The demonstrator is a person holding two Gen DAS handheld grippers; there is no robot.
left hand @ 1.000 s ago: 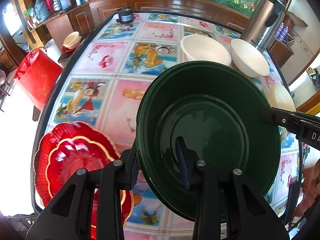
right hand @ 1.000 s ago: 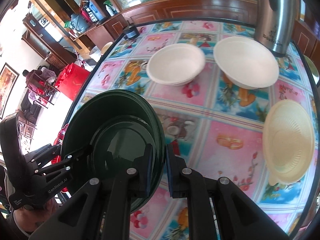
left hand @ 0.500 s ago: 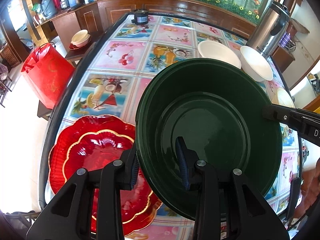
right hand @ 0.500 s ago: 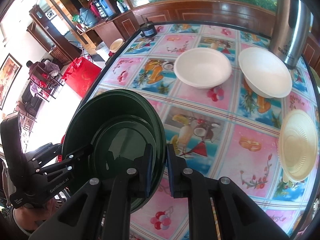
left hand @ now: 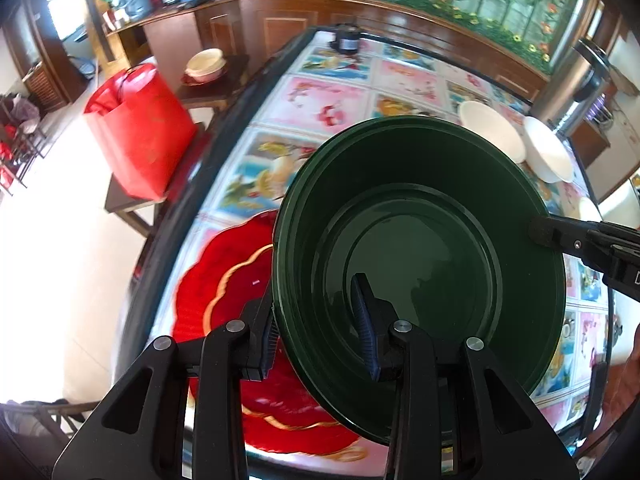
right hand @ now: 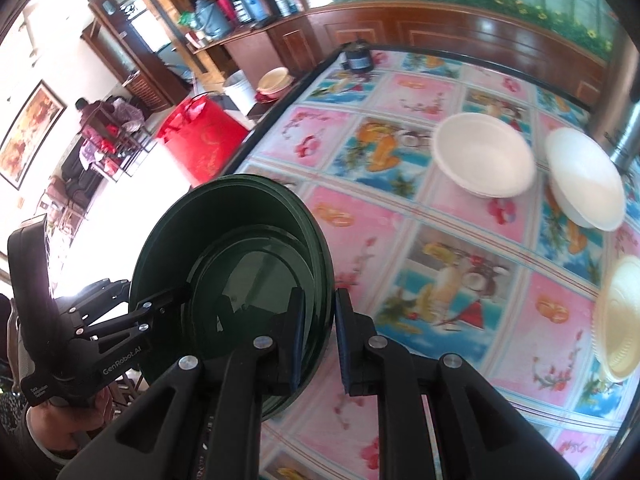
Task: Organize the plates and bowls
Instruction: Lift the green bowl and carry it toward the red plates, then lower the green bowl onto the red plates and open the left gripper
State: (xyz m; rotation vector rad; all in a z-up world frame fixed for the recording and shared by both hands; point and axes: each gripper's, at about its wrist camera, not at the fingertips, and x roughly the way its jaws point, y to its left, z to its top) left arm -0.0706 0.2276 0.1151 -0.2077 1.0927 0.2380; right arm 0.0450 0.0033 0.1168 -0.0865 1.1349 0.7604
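Note:
A stack of dark green plates (left hand: pixel 420 264) is held up off the table by both grippers. My left gripper (left hand: pixel 320 320) is shut on its near left rim; my right gripper (right hand: pixel 318 332) is shut on the opposite rim, and shows in the left wrist view (left hand: pixel 580 240). The green stack (right hand: pixel 240 280) is tilted. Red scalloped plates (left hand: pixel 232 304) lie on the table's near left corner, partly under the green stack. Two white bowls (right hand: pixel 484 160) (right hand: pixel 584 180) and a cream bowl (right hand: pixel 618 320) sit further along the table.
The table (right hand: pixel 360 216) has a picture-tile cloth and a dark edge. A steel thermos (left hand: pixel 576 92) stands at the far right, a small black jar (right hand: pixel 358 58) at the far end. A red bag (left hand: pixel 140 128) sits on a stool left of the table.
Both grippers have carried the green plates toward the table's near left corner, over the red plates. The white bowls now look farther away. Both grips are unchanged.

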